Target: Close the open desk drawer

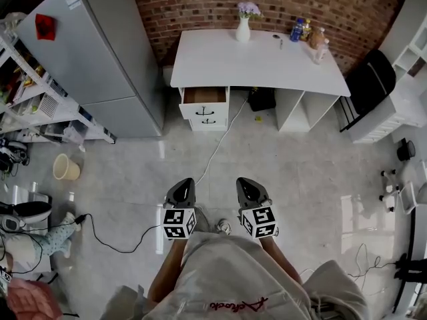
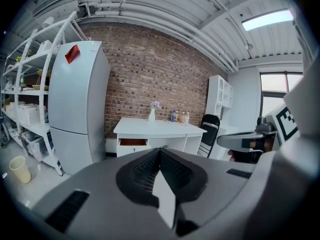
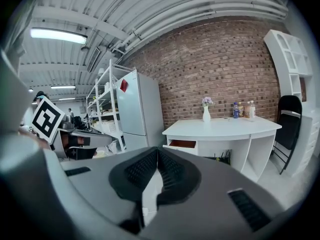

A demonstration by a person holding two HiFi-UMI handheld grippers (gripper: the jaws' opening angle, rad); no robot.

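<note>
A white desk (image 1: 220, 59) stands against the brick wall, far ahead of both grippers. Its top left drawer (image 1: 205, 97) is pulled out, showing a brown inside; the same open drawer (image 2: 133, 142) (image 3: 183, 144) shows in both gripper views. My left gripper (image 1: 181, 187) and right gripper (image 1: 245, 184) hang side by side over the floor near the person's body, well short of the desk. Both are shut with nothing between the jaws, which meet in each gripper view (image 2: 160, 150) (image 3: 157, 151).
A tall grey fridge (image 1: 93, 52) stands left of the desk, with metal shelving (image 1: 40, 105) further left. A white cable (image 1: 217, 149) runs across the floor from the desk. A vase (image 1: 243, 29) and bottles (image 1: 307, 35) sit on the desktop. A black chair (image 1: 370, 79) stands at right.
</note>
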